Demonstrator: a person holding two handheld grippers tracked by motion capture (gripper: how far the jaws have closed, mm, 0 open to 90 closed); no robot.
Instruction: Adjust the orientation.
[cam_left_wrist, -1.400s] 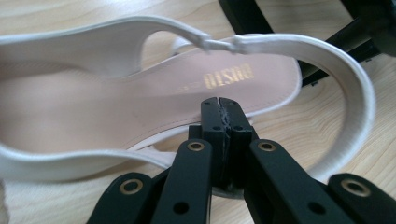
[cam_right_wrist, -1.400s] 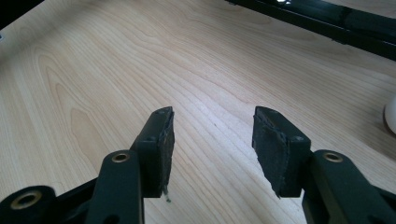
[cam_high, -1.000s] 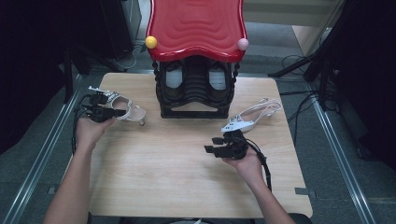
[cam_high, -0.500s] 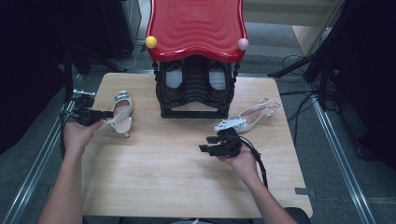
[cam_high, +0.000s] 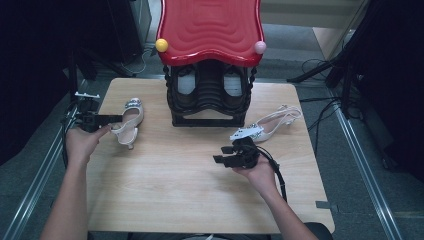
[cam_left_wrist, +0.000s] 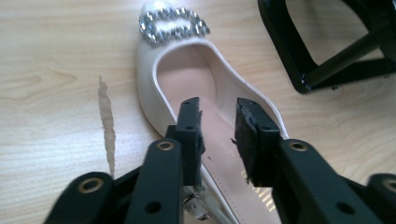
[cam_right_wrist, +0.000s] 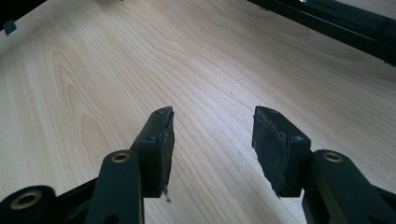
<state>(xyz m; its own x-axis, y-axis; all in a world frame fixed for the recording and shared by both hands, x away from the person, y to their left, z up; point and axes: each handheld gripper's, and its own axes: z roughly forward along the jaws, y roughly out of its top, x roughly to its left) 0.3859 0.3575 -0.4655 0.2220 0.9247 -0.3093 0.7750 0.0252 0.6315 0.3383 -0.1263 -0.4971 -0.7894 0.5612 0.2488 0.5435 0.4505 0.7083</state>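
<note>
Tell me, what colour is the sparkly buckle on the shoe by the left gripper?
Silver, on a cream shoe; the buckle shows best in the left gripper view.

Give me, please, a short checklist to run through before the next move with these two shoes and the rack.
1. Left tongs off the left shoe: ok; they have just been opening and nothing is pinched between the pads.
2. Left shoe resting on the table: ok.
3. Right tongs open and empty: ok.
4. Right shoe lying free beside the right tongs: ok.
5. Free slot in the rack: cannot tell; shoes already sit inside.
</note>
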